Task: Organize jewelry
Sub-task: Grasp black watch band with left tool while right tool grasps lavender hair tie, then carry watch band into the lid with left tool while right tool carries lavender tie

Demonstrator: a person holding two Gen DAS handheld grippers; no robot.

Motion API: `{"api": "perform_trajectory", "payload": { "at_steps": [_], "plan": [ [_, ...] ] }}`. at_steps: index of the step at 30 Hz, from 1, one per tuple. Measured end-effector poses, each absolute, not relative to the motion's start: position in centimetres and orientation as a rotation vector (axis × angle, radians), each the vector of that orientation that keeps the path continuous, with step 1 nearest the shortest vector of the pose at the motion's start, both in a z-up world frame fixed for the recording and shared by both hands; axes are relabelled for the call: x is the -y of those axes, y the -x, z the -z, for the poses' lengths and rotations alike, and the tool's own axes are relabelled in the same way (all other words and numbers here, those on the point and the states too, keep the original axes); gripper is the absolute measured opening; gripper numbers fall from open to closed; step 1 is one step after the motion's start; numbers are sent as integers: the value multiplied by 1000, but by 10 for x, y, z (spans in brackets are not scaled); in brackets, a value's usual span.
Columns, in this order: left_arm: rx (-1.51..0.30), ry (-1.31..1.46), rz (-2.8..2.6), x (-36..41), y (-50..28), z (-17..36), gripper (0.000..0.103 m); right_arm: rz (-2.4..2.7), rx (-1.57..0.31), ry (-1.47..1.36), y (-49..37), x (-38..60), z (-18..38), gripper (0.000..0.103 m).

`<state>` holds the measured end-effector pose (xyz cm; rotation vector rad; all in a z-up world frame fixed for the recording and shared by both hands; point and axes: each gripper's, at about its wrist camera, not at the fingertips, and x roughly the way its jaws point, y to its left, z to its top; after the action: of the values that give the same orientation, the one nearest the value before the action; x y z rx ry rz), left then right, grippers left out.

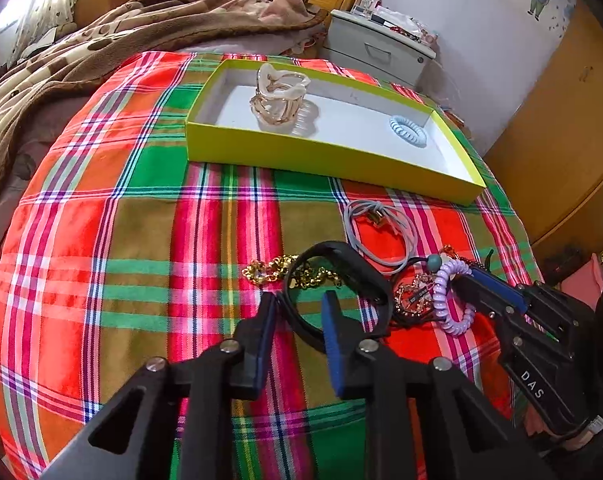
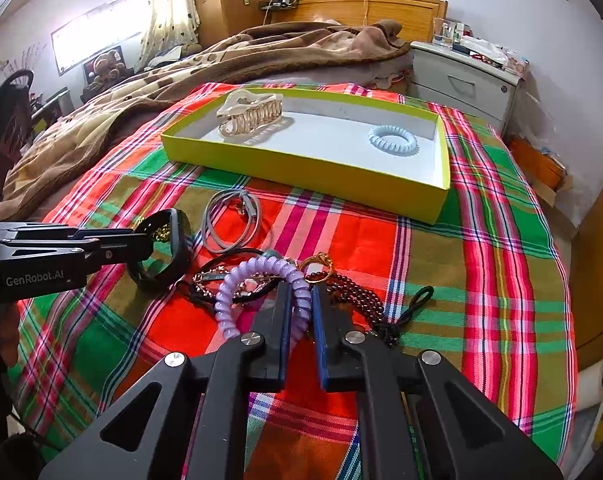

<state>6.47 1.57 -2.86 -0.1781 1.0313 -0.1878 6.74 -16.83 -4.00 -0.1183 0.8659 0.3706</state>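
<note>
— Where was the jewelry when you looked?

— Most of it lay in a heap on the plaid bedspread [image 2: 441, 248], on the near side of the yellow box [image 2: 301, 172]. In the box I saw a clear hair claw [image 2: 249, 114] toward its left end and a pale blue coil hair tie [image 2: 393, 140] toward its right end, well apart from each other. On the bedspread between box and heap lay a grey elastic loop [image 2: 229, 220].

— And your left hand-held gripper [image 1: 297, 308]?

— Its jaws stood apart, one on either side of the black wristband [image 1: 341, 292], whose near rim ran between them. I couldn't tell whether the pads touched it. A gold chain [image 1: 285, 272] lay just behind, partly inside the band's loop.

— The right hand-held gripper [image 2: 301, 300]?

— Nearly closed over the lilac coil hair tie [image 2: 257, 292]; a stretch of the coil sat in the narrow slot between the blue pads. Whether it was truly pinched, I couldn't say. The coil rested on top of a black elastic [image 2: 221, 280] and a gold-toned trinket I couldn't make out. Just right of the fingers lay a dark red bead string [image 2: 353, 292] with a gold ring [image 2: 319, 266] at its far end, and a black cord loop [image 2: 413, 304] beyond it.

— Anything else?

— A brown blanket [image 2: 221, 64] beyond the box, and a grey nightstand [image 2: 461, 76].
</note>
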Motion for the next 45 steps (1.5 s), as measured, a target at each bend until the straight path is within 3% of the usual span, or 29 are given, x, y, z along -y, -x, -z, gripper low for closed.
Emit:
{"api": "perform_trajectory", "payload": {
  "at_steps": [10, 30, 33, 35, 37, 40, 42, 45],
  "plan": [
    [-999, 152, 196, -16, -61, 21, 12, -357, -843, 83, -63, 174, 33, 10],
    [-968, 85, 196, -12, -55, 12, 10, -341, -777, 23, -55, 185, 12, 10],
    [-990, 71, 190, -12, -57, 18, 15, -344, -776, 19, -56, 184, 13, 10],
    [-1016, 57, 179, -11, -57, 24, 28, -346, -774, 18, -56, 184, 13, 10],
    [-1032, 34, 147, -10, -57, 28, 35, -348, -772, 19, -55, 184, 12, 10],
    [-1034, 21, 136, -8, -57, 28, 36, -351, -763, 21, -54, 183, 10, 10],
    [-1034, 30, 139, -9, -56, 29, 35, -353, -760, 21, -54, 182, 9, 10],
    [-1039, 18, 168, -5, -54, 28, 17, -354, -757, 20, -55, 182, 7, 10]
  ]
}}
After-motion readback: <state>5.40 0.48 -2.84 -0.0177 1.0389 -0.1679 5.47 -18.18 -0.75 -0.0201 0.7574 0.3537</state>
